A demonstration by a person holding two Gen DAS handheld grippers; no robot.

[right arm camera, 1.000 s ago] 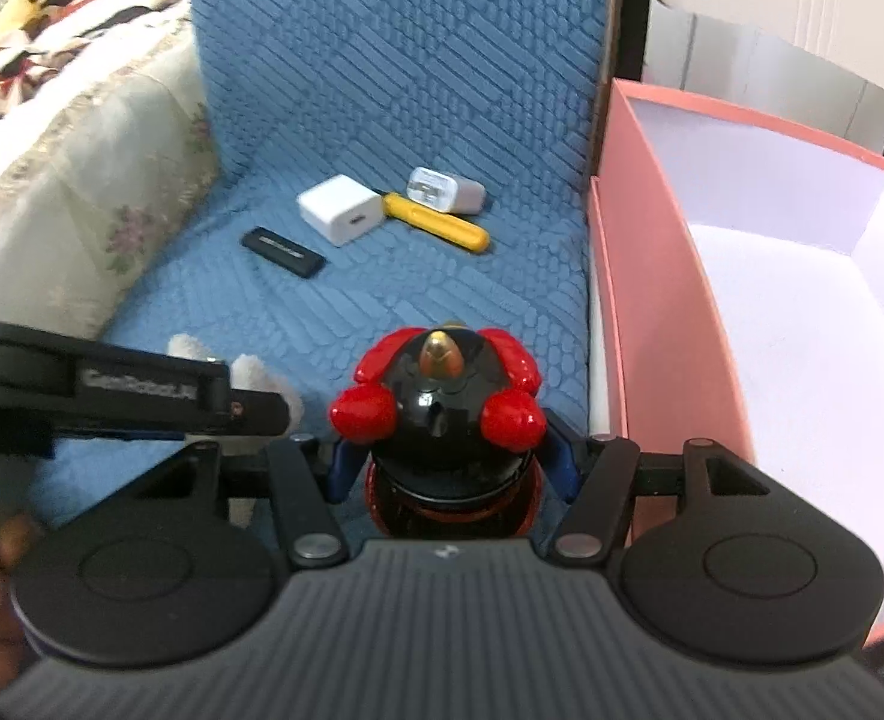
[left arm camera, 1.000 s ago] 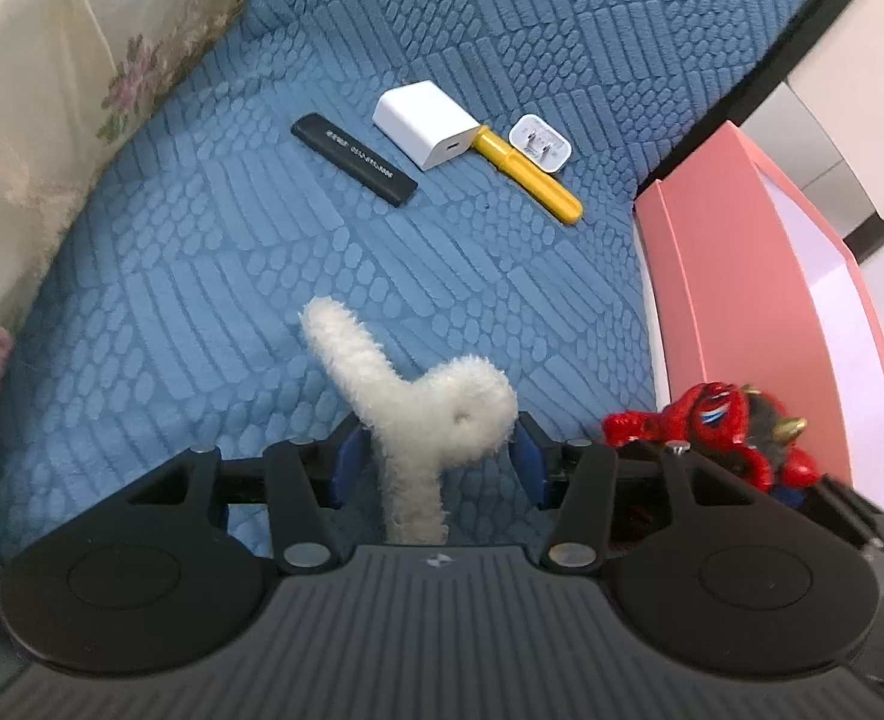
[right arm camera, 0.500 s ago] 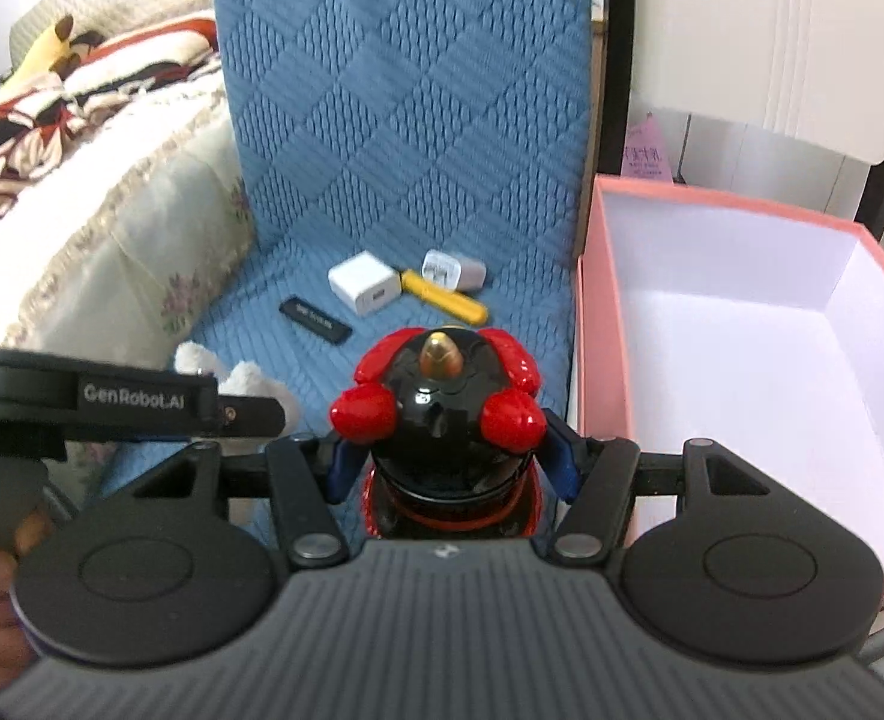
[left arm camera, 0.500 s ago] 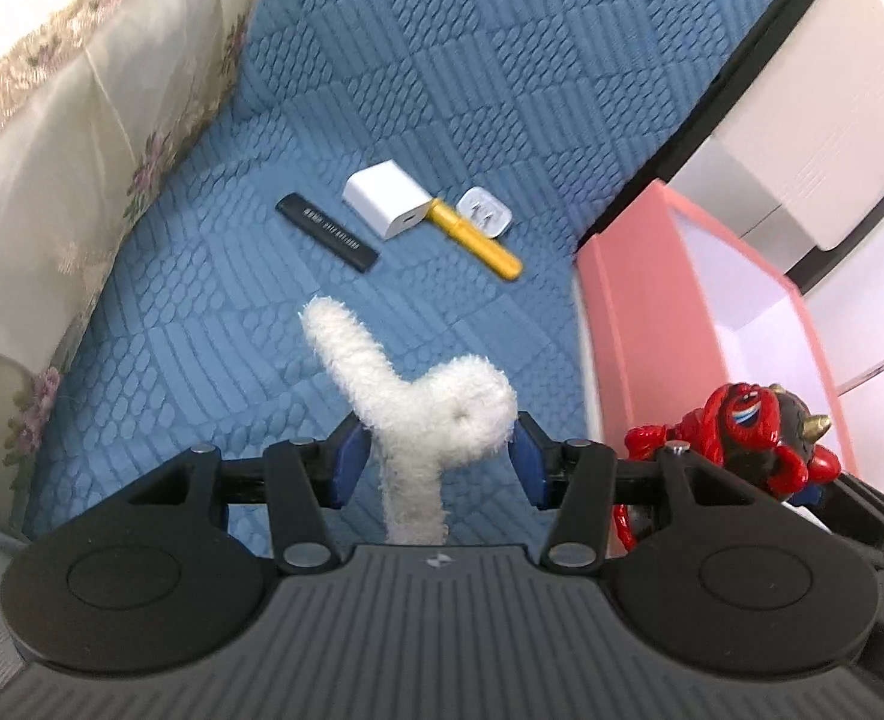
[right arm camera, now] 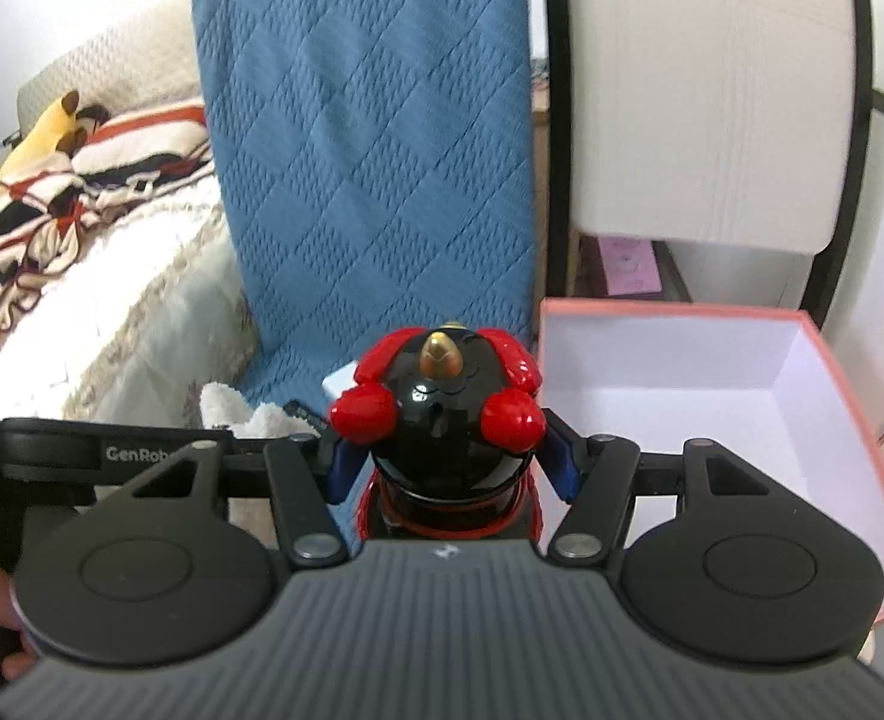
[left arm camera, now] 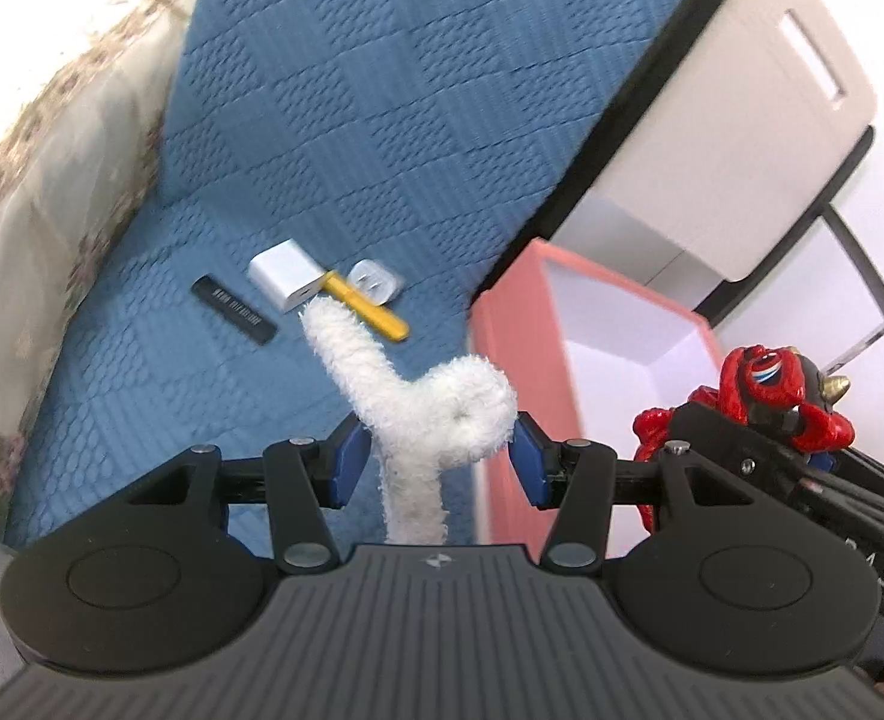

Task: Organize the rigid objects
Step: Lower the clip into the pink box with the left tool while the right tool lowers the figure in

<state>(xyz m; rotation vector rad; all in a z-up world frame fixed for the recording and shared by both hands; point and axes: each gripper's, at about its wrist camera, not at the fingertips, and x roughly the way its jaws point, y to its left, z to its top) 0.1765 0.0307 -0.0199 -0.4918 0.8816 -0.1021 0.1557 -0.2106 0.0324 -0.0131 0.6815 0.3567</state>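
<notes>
Left wrist view has the left hand-held gripper (left arm camera: 435,456) clamped on a white fuzzy pipe-cleaner piece (left arm camera: 423,396), lifted above a blue quilted chair cover (left arm camera: 333,120). On that seat lie a black stick (left arm camera: 234,308), a white charger block (left arm camera: 285,275), a yellow bar (left arm camera: 366,306) and a small clear plug (left arm camera: 375,282), close together; these show clearly only from this side. To the right stands a pink box (left arm camera: 502,372) with a white interior. Right wrist view has the right hand-held gripper (right arm camera: 451,456) closed on a red and black toy figure (right arm camera: 451,414), just left of the pink box (right arm camera: 850,396), whose open inside it looks into. Only this view shows a bed (right arm camera: 111,312) with striped bedding and a yellow plush toy (right arm camera: 39,132), plus a white chair back (right arm camera: 706,108) behind the box.
</notes>
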